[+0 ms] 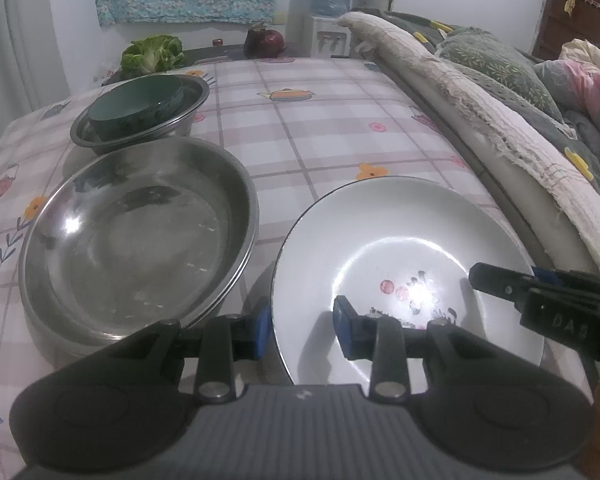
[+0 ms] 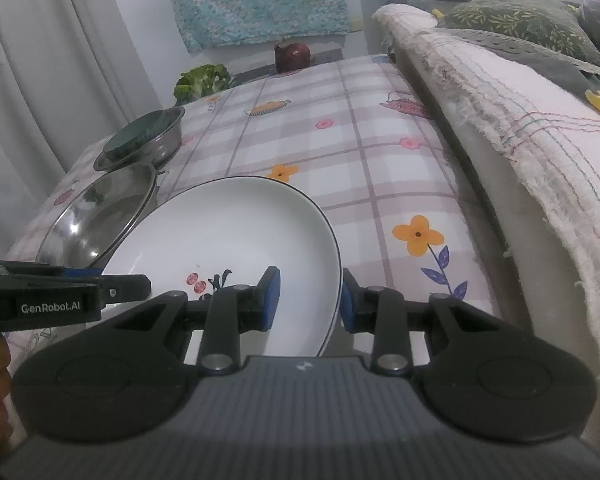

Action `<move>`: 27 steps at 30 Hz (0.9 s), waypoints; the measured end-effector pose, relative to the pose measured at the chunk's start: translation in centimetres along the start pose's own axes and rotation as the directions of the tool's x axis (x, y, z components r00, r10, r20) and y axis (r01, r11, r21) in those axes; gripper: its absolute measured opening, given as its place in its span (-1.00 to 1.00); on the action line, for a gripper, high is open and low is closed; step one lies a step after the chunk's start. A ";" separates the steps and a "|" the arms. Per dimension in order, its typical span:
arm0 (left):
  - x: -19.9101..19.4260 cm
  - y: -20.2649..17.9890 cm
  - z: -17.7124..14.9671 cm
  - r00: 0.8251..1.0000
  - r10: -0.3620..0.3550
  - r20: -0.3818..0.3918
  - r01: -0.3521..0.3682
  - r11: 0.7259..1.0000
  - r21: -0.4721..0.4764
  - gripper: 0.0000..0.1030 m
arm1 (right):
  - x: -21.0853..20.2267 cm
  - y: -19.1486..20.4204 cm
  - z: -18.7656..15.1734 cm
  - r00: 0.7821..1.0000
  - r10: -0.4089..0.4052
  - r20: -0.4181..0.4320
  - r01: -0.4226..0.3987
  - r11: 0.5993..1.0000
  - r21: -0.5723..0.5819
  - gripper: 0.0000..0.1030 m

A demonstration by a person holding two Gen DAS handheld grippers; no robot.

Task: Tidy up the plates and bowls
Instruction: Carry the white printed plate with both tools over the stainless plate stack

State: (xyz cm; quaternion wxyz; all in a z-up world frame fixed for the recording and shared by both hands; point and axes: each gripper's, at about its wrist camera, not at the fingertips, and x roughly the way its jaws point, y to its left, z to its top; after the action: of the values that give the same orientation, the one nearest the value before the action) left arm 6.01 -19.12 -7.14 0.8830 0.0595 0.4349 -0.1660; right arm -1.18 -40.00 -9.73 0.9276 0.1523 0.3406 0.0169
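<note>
- The white plate (image 1: 400,248) sits on the checked cloth of the table (image 1: 320,120), at the near right, lifted slightly at its edges in both wrist views.
- Left gripper (image 1: 300,330): the plate's left rim runs between its jaws, one blue pad outside the rim, the other over the plate's inner face. A gap shows between pads and rim, so I cannot tell whether they press on it.
- Right gripper (image 2: 310,300): the plate's right rim passes between its jaws, one pad inside the plate, one outside. The pads sit close to the rim; contact is not clear.
- In the left view, the right gripper reaches in over the plate's right edge.
- A large steel dish (image 1: 140,240) lies just left of the plate, nested in another dish.
- Farther back, a steel bowl (image 1: 140,120) holds a green bowl (image 1: 136,108).
- Lettuce (image 1: 152,54) and a red onion (image 1: 266,42) lie at the table's far end.
- A blanket (image 1: 480,120) borders the table's right side.
</note>
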 end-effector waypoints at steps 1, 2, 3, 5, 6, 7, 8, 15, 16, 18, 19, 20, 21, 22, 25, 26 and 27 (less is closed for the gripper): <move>0.0 -0.1 0.1 1.000 -0.001 0.000 0.001 1.000 -0.001 -0.34 | -0.1 0.0 0.1 1.000 -0.001 0.002 0.001 1.000 0.000 -0.41; -0.1 -0.1 0.1 1.000 -0.002 -0.001 0.002 1.000 -0.003 -0.34 | -0.2 -0.1 0.1 1.000 -0.001 0.005 0.001 1.000 -0.001 -0.41; -0.2 -0.1 0.2 1.000 -0.003 -0.001 0.003 1.000 -0.004 -0.34 | -0.3 -0.1 0.2 1.000 -0.001 0.007 0.001 1.000 -0.001 -0.41; -0.3 -0.2 0.3 1.000 -0.003 0.002 0.003 1.000 -0.005 -0.34 | -0.4 -0.1 0.3 1.000 -0.001 0.012 0.001 1.000 -0.001 -0.41; -0.4 -0.2 0.3 1.000 -0.003 0.003 0.003 1.000 -0.005 -0.34 | -0.4 -0.2 0.4 1.000 -0.001 0.014 0.001 1.000 0.000 -0.41; -0.4 -0.3 0.4 1.000 -0.003 0.005 0.003 1.000 -0.006 -0.34 | -0.5 -0.2 0.5 1.000 0.000 0.016 0.000 1.000 0.000 -0.41; -0.6 -0.3 0.4 1.000 -0.004 0.008 0.004 1.000 -0.006 -0.34 | -0.5 -0.2 0.5 1.000 0.000 0.017 0.000 1.000 0.000 -0.41; -1.3 -0.4 0.9 1.000 -0.002 0.026 0.002 1.000 -0.009 -0.34 | -0.9 -0.2 1.2 0.999 0.002 0.033 -0.002 1.000 0.005 -0.41; -1.3 -0.4 1.0 1.000 -0.002 0.027 0.002 1.000 -0.010 -0.34 | -0.9 -0.2 1.3 0.999 0.003 0.036 -0.003 1.000 0.004 -0.41; -1.5 -0.3 1.1 1.000 -0.001 0.031 0.002 1.000 -0.013 -0.34 | -1.1 -0.1 1.5 0.999 0.003 0.042 -0.004 1.000 0.001 -0.41; -1.6 -0.3 1.1 0.999 -0.001 0.034 0.002 1.000 -0.015 -0.34 | -1.1 0.0 1.6 0.999 0.004 0.044 -0.004 1.000 -0.001 -0.41; -1.7 -0.3 1.2 0.999 -0.002 0.036 0.002 1.000 -0.016 -0.34 | -1.2 0.1 1.8 0.999 0.004 0.046 -0.004 1.000 -0.003 -0.41; -1.7 -0.2 1.3 0.999 -0.002 0.038 0.003 1.000 -0.019 -0.34 | -1.2 0.1 1.9 0.999 0.005 0.048 -0.005 1.000 -0.004 -0.41; -1.8 -0.1 1.3 0.999 -0.003 0.040 0.004 1.000 -0.023 -0.34 | -1.3 0.1 2.0 0.999 0.006 0.050 -0.005 1.000 -0.005 -0.41; -2.1 0.1 1.5 0.999 -0.007 0.049 0.008 0.999 -0.035 -0.34 | -1.4 0.3 2.3 0.998 0.007 0.054 -0.006 1.000 -0.011 -0.41; -2.3 0.2 1.6 0.999 -0.006 0.053 0.008 0.999 -0.035 -0.34 | -1.4 0.4 2.4 0.998 0.007 0.056 -0.007 1.000 -0.013 -0.41; -2.4 0.2 1.6 0.998 -0.006 0.057 0.008 0.999 -0.037 -0.34 | -1.5 0.5 2.5 0.998 0.008 0.058 -0.007 1.000 -0.015 -0.41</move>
State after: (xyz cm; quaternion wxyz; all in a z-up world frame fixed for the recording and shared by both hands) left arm 5.97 -18.72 -4.26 0.8955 0.0366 0.4127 -0.1626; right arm -0.70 -40.41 -6.86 0.9381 0.1471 0.3129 0.0184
